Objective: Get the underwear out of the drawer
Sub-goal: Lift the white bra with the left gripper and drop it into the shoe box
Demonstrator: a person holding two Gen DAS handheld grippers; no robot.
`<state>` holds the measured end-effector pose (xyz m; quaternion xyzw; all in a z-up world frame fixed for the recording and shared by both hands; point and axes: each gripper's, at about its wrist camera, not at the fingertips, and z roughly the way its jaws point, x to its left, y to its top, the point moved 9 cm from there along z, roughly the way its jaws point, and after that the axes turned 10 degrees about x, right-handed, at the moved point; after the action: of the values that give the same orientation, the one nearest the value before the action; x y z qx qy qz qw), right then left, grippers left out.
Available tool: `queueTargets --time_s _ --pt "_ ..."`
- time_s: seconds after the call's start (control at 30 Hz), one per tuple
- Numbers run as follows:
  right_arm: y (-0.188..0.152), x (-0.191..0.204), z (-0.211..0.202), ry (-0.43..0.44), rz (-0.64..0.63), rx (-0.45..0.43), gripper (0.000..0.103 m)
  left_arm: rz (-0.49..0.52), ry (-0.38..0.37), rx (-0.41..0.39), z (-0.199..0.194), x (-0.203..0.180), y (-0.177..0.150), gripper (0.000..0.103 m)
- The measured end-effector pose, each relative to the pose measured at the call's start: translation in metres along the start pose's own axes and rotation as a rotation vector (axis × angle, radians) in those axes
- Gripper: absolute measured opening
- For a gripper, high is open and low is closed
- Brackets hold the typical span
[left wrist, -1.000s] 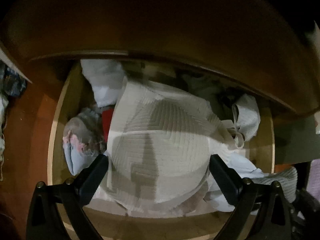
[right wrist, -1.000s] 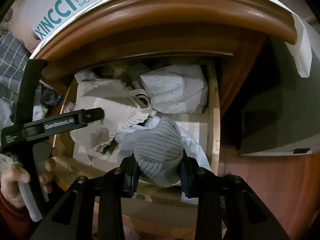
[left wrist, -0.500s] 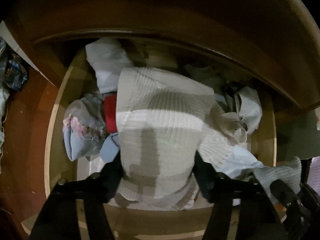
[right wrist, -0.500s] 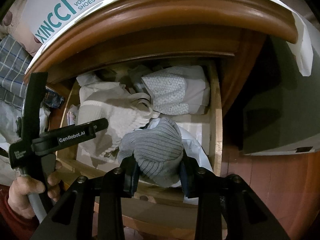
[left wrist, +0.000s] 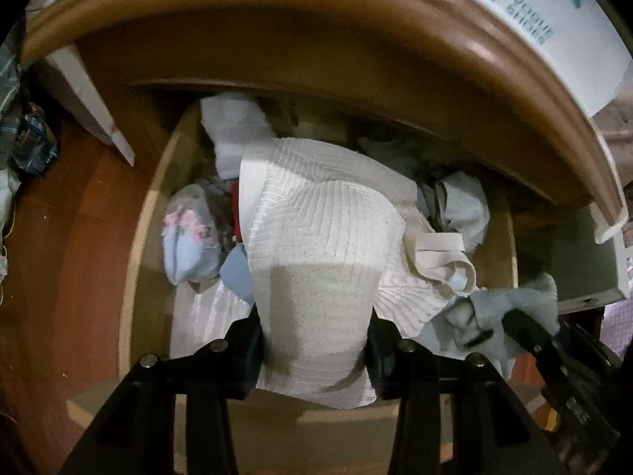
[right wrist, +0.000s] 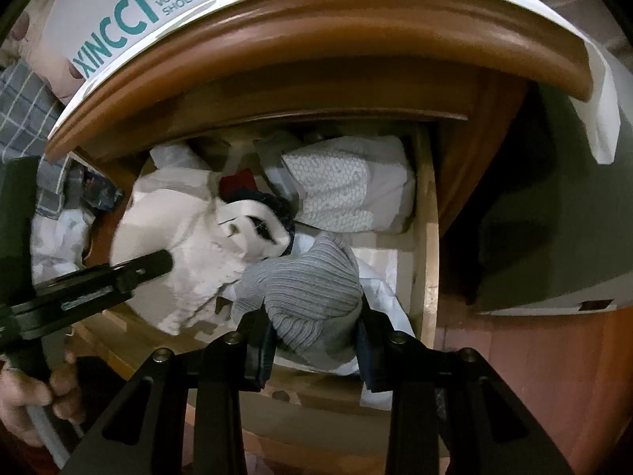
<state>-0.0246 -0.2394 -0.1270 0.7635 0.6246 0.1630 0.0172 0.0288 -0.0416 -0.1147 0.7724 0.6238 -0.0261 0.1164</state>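
Observation:
The wooden drawer (left wrist: 130, 277) is pulled open and full of folded clothes. My left gripper (left wrist: 314, 340) is shut on white ribbed underwear (left wrist: 316, 245) and holds it lifted over the drawer's front; it also shows in the right wrist view (right wrist: 190, 245), with the left gripper's finger (right wrist: 130, 273) against it. My right gripper (right wrist: 314, 336) is shut on grey ribbed underwear (right wrist: 308, 293) at the drawer's front right (right wrist: 429, 261). The grey piece shows at the lower right of the left wrist view (left wrist: 510, 308).
In the drawer lie a light blue piece with pink marks (left wrist: 190, 237), a white folded piece (left wrist: 233, 130), a white patterned bundle (right wrist: 348, 186) and a red item (right wrist: 237, 182). A dresser top with a white shoe bag (right wrist: 130, 12) overhangs. A grey box (right wrist: 554, 206) stands at right.
My left gripper closed on the white ribbed underwear and pulled it up and back from the drawer. The right gripper stayed shut on the grey underwear, barely moving.

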Motion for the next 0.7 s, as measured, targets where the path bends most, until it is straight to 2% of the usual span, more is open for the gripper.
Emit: queueTargets --time_s 0.23,0.47,0.7 --pt "0.001 -0.004 -0.002 -0.032 0.012 -0.025 0.031 0.037 0.027 -0.082 -0.033 0.008 -0.005 0.042" --pt "0.002 -0.011 -0.010 -0.023 0.068 -0.069 0.030 0.029 -0.016 -0.121 -0.064 0.011 -0.008 0.042" --pt "0.004 -0.018 -0.021 -0.013 0.114 -0.110 0.030 0.033 -0.028 -0.163 -0.085 0.015 -0.010 0.042"
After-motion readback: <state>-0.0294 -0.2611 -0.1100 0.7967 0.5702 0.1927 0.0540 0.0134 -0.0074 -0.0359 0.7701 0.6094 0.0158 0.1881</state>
